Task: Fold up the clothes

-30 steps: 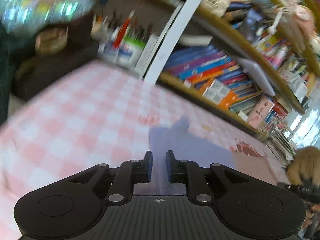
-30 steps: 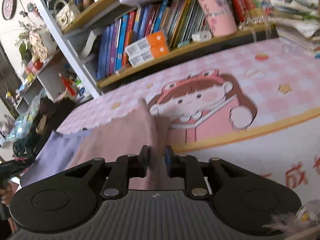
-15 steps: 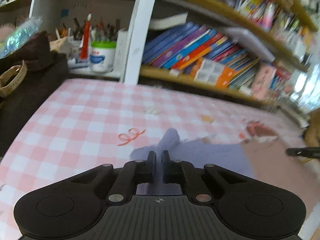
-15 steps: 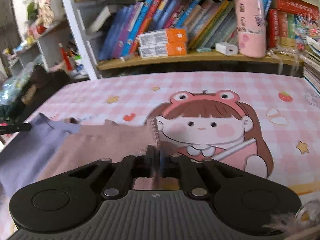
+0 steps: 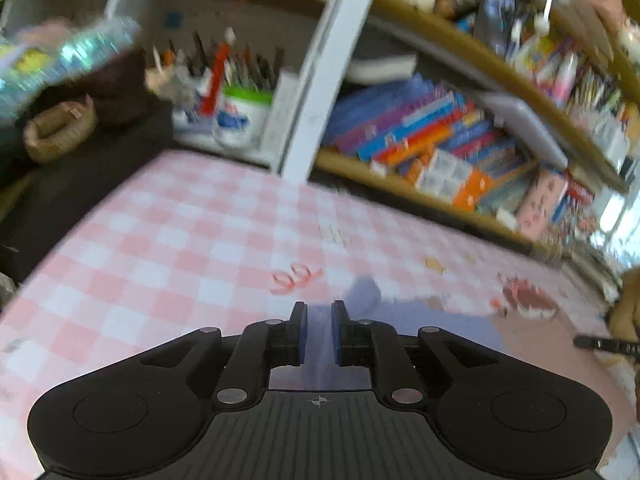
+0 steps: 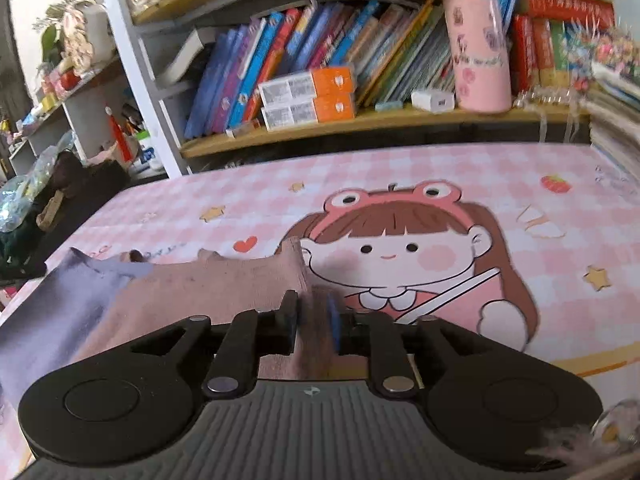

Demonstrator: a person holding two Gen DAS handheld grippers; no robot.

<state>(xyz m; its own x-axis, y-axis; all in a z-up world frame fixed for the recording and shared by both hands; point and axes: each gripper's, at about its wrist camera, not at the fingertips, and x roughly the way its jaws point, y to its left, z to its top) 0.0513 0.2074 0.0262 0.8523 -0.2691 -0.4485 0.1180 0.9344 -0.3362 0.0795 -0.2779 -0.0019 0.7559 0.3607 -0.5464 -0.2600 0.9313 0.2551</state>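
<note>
Looking along your left gripper (image 5: 319, 330), you see its jaws parting, a narrow gap between the blue pads (image 5: 303, 332). The lilac end of the garment (image 5: 420, 330) runs through that gap, but the pads do not seem to press on it. The cloth lies low over the pink checked mat (image 5: 180, 256), its lilac part giving way to dusty pink at the right. A raised lilac tip stands just past your fingertips. At the far right edge a thin black bar pokes in above the pink cloth; what it belongs to cannot be told. Behind the mat, the shelf (image 5: 404, 188) holds leaning books (image 5: 404, 132), and a cup of pens (image 5: 240, 116) stands left of the white post. This view is blurred.

Turning to your right gripper (image 6: 312, 316), its jaws are also opening. A fold of the pink cloth (image 6: 216, 292) sits between them, blurred, so you cannot tell for certain whether it touches the pads; a gap shows on the right side. The garment spreads left from there, pink then lilac (image 6: 60, 300), lying across the mat (image 6: 540, 184) beside the cartoon girl print (image 6: 400, 240). Behind it, books (image 6: 280, 56) and a pink tumbler (image 6: 478, 48) fill the shelf.
</note>
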